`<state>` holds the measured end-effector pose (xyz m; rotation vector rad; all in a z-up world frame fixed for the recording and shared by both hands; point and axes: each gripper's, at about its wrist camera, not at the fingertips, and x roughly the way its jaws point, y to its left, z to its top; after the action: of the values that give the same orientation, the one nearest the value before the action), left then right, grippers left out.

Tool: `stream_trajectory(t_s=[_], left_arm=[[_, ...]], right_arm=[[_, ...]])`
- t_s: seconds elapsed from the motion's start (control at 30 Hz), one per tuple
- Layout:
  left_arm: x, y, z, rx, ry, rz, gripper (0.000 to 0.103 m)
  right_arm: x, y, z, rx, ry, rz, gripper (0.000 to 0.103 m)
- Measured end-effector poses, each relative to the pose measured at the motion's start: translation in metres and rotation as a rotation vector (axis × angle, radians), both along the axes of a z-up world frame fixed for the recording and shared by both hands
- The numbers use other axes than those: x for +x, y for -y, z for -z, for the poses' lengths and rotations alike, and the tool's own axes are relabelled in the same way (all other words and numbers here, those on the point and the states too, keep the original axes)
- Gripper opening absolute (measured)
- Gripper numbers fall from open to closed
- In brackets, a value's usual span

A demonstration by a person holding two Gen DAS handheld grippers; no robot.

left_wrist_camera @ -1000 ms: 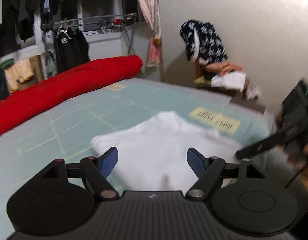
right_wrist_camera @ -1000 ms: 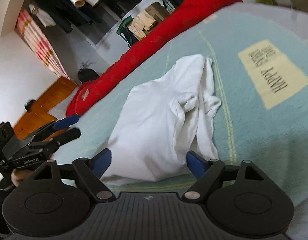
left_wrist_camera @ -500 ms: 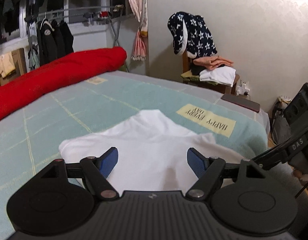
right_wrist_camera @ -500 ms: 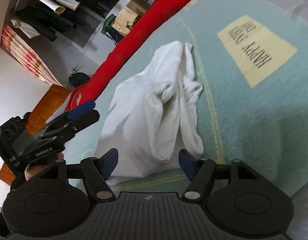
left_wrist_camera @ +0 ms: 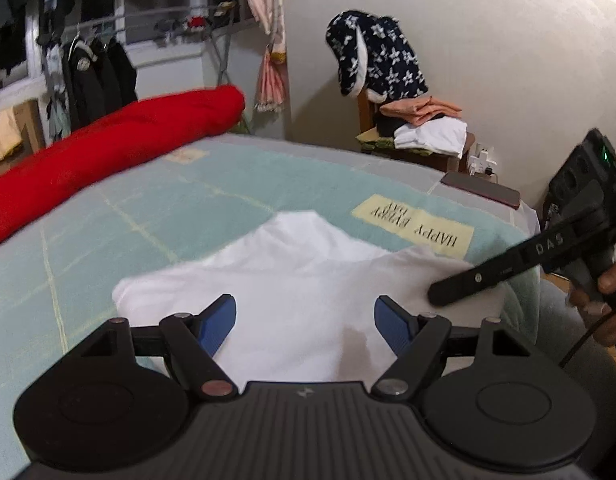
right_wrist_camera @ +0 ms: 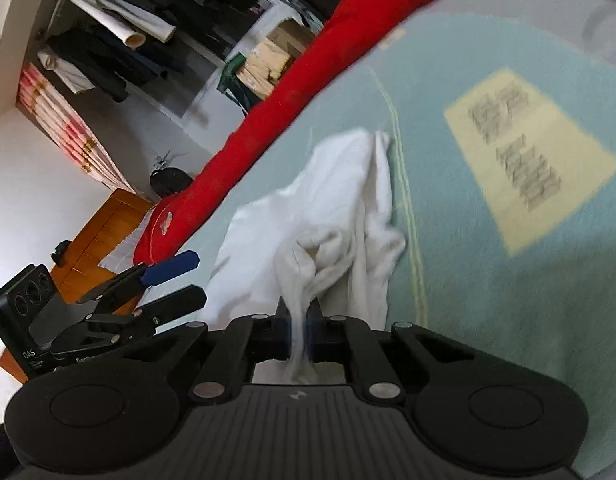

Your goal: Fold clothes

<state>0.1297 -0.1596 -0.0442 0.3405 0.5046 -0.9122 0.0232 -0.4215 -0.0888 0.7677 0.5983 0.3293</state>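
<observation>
My right tongs (right_wrist_camera: 299,338) are clenched on a bunched fold of the white shirt (right_wrist_camera: 328,216) at its near edge, cloth pinched between the blue pads. My left tongs (left_wrist_camera: 304,322) are released, jaws wide apart over the shirt's near hem, not touching it. The shirt lies rumpled on the pale green bed cover (left_wrist_camera: 128,216), just beside a yellow label (left_wrist_camera: 414,226). Beyond, a red bolster (left_wrist_camera: 108,152) runs along the far edge, and a chair (left_wrist_camera: 404,136) heaped with clothes stands at the wall

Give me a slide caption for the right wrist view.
Right hand-held gripper shut on the white garment on the green blanket; left hand-held gripper open beside it.
</observation>
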Motion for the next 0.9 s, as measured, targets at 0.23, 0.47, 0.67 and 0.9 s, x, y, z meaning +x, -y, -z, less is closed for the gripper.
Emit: stream_trajectory(t_s=[0.23, 0.47, 0.67, 0.9], left_arm=[[0.024, 0.016, 0.038, 0.155, -0.067, -0.041, 0.079], [0.026, -0.001, 0.013, 0.085, -0.021, -0.025, 0.077], [0.066, 0.009, 0.024, 0.102, -0.063, -0.086, 0.077], [0.101, 0.003, 0.050, 0.081, -0.169, -0.164, 0.080]], right_arm=[[0.010, -0.003, 0.006, -0.099, -0.071, 0.007, 0.011], [-0.008, 0.002, -0.028, -0.208, -0.022, 0.052, 0.022], [0.024, -0.011, -0.025, -0.298, -0.017, 0.006, 0.025], [0.062, -0.026, -0.022, -0.402, -0.011, -0.049, 0.003]])
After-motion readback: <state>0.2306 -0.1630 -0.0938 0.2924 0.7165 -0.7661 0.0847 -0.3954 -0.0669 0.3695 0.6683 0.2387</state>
